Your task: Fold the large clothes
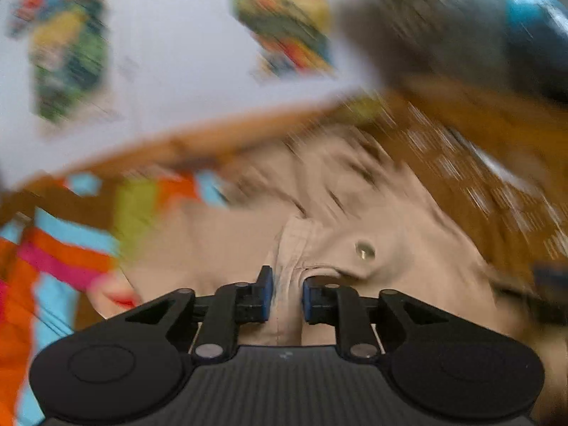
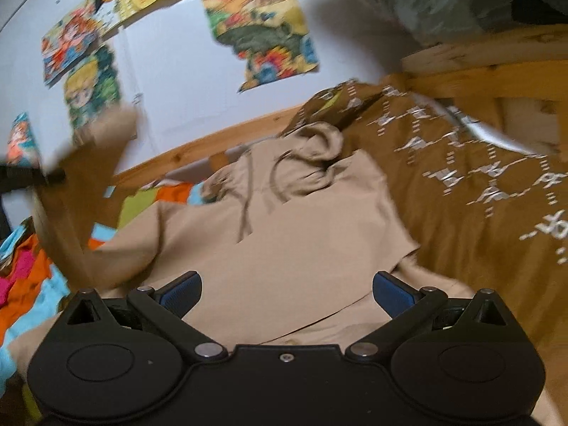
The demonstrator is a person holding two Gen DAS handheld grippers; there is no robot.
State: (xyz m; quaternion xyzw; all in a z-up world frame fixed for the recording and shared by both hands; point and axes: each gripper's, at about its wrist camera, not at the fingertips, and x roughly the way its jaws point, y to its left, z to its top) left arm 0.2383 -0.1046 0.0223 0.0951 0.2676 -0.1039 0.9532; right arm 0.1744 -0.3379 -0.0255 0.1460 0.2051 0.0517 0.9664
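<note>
Cartoon posters (image 2: pixel 261 25), no legible writing

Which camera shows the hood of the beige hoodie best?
The right wrist view: the hood lies sharp and whole, drawstrings trailing below it. The left wrist view is blurred and close on the beige hoodie, so the hood is only a smear there.

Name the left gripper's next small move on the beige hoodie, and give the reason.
Probably carry the pinched cuff across onto the hoodie's body and lay it down. The left gripper has its jaws nearly closed on a fold of beige fabric, and the right wrist view shows that sleeve lifted off the bed. The right gripper hangs open over the body, gripping nothing.
</note>
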